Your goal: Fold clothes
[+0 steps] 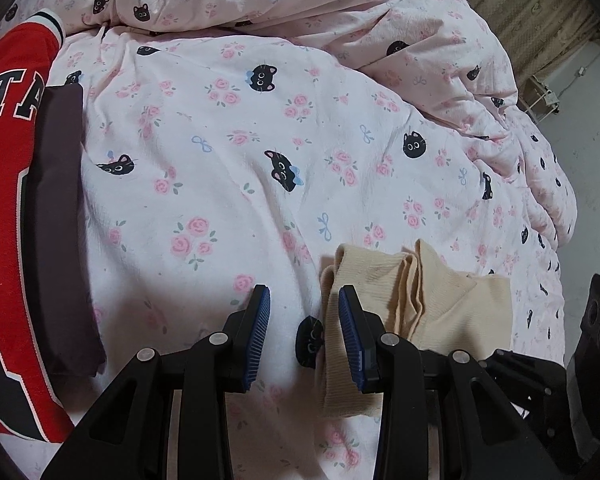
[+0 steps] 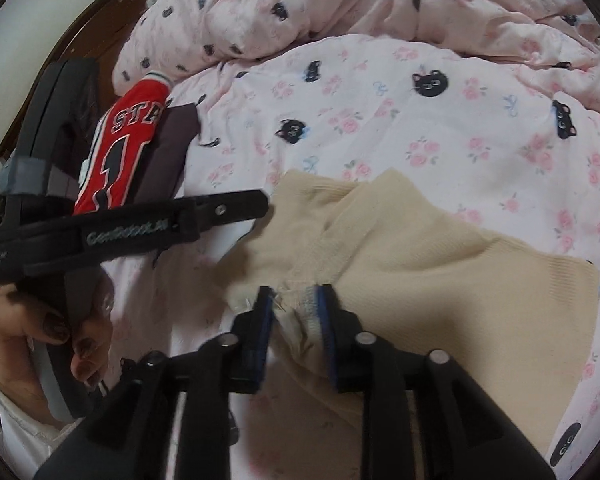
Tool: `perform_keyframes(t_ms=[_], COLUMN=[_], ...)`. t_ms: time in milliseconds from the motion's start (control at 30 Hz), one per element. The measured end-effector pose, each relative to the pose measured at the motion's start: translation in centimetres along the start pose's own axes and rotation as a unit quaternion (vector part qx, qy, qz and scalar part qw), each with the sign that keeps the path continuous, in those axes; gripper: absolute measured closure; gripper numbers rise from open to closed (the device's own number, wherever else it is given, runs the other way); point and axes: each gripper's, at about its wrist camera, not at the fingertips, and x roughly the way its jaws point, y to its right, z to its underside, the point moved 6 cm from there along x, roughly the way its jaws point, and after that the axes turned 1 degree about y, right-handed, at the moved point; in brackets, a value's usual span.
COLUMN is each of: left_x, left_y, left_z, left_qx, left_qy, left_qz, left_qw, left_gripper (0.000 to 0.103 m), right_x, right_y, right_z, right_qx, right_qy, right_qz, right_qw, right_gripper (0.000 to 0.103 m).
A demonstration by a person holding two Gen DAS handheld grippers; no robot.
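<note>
We see the cream ribbed garment point(image 2: 440, 276) lying crumpled on the pink duvet point(image 2: 440, 128) with its black cat faces and roses. In the right wrist view, the right gripper point(image 2: 294, 294) has its blue-padded jaws drawn in on a bunched edge of that garment, cloth pinched between them. The same view shows the left gripper point(image 2: 256, 206) from the side, reaching in from the left with its tip at the garment's far edge, and a hand point(image 2: 48, 332) wrapped around its handle (dark polish on the nails); from here we cannot tell how its jaws stand.

The left wrist view settles that: the left gripper point(image 1: 304, 298) has its jaws spread apart, bare duvet point(image 1: 220, 128) between them, while its right finger lies against the folded strip of the cream ribbed garment point(image 1: 428, 300) without clamping it. Only this view shows a wall and a curtain past the bed's right side.

Both views show a red jersey point(image 1: 8, 128) with dark lettering at the left, and a dark brown folded cloth point(image 1: 60, 220) just beside it.
</note>
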Motion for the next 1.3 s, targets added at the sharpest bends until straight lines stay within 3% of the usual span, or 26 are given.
perform_keyframes(t_ms=[167, 367, 800, 1000, 1167, 1233, 1300], left_x=[-0.1, -0.2, -0.1, 0.0, 0.0, 0.1, 0.1], left_y=[-0.2, -0.4, -0.9, -0.5, -0.4, -0.6, -0.6], left_z=[-0.1, -0.2, -0.2, -0.2, -0.2, -0.2, -0.2], left_qx=[-0.005, -0.010, -0.015, -0.012, -0.009, -0.011, -0.011], left_qy=[0.001, 0.002, 0.000, -0.001, -0.002, -0.002, -0.003], left_qz=[0.000, -0.002, -0.004, -0.002, -0.003, -0.004, -0.004], left_qw=[1.0000, 1.0000, 0.9999, 0.9999, 0.9999, 0.9999, 0.9999], left_gripper=[0.072, 0.072, 0.072, 0.072, 0.072, 0.072, 0.072], right_x=[-1.0, -3.6, -1.4, -1.2, -1.5, -1.1, -0.8], right_y=[-1.3, -0.4, -1.7, -1.1, -1.1, -1.1, -1.1], right_z=[0.8, 0.3, 0.0, 0.3, -0.2, -0.1, 0.1], right_qx=[-0.035, -0.041, -0.104, -0.098, -0.094, -0.095, -0.095], right_qy=[-0.010, 0.037, 0.015, 0.013, 0.019, 0.008, 0.001], right_qz=[-0.003, 0.009, 0.038, 0.047, 0.037, 0.032, 0.032], right_qw=[0.999, 0.998, 0.994, 0.994, 0.995, 0.995, 0.995], right_gripper=[0.073, 0.073, 0.073, 0.073, 0.078, 0.099, 0.099])
